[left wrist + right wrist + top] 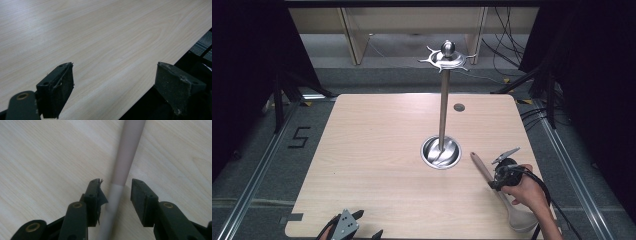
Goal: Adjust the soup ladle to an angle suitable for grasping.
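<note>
Here, the right claw straddles the handle of a pale ladle lying flat on the counter, jaws apart and not yet pressing, placed to pinch it mid-shaft, likely for the steel hanging stand nearby. The ladle's bowl lies close to the counter's near right edge. The left claw waits open above the near edge, bare wood ahead.

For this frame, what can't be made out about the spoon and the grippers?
- Spoon bowel end, high view: partly covered by the person's hand.
- Right gripper, its own view: handle between the jaws, contact unclear.
- Left gripper, high view: cut off by the bottom edge.
</note>
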Demonstrator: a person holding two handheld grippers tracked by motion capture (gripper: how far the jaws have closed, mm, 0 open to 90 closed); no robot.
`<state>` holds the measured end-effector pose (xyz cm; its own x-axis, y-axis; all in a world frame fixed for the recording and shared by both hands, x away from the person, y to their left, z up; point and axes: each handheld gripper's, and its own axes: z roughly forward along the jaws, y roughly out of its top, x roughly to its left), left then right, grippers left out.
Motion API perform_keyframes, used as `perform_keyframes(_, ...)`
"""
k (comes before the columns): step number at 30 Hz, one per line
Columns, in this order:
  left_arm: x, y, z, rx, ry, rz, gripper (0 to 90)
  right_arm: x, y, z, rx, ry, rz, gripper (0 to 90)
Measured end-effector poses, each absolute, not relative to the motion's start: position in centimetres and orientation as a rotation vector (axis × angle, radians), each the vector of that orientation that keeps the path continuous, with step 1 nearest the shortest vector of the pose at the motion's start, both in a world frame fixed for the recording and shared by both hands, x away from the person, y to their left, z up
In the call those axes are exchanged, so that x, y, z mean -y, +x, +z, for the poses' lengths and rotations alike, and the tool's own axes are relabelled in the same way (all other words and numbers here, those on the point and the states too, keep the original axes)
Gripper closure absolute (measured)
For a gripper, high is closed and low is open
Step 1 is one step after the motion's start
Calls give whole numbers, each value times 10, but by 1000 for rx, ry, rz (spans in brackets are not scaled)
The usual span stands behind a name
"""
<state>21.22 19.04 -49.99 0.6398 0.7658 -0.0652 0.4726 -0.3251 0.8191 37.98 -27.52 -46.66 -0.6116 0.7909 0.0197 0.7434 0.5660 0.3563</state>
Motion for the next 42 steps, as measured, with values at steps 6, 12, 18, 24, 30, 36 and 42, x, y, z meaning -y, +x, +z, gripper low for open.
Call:
perform_keyframes(6,-190,211,-499,-967,1990,419,151,276,383,-470,-2644,1307,453,643)
perform_keyframes(12,-190,211,-499,-963,1993,416,151,273,385,-475,-2652,1317,429,664)
perform_keyframes(18,-190,211,-498,-957,1998,415,150,268,384,-476,-2666,1334,404,693)
perform_keyframes(24,-190,211,-498,-950,2016,423,151,267,387,-475,-2671,1317,393,711)
perform_keyframes(30,-189,211,-498,-959,1990,413,151,264,390,-474,-2681,1305,364,718)
perform_keyframes(36,-190,210,-497,-964,1978,411,151,263,387,-470,-2674,1279,413,745)
perform_keyframes(42,-190,210,-498,-964,1976,411,151,267,382,-455,-2633,1259,517,775)
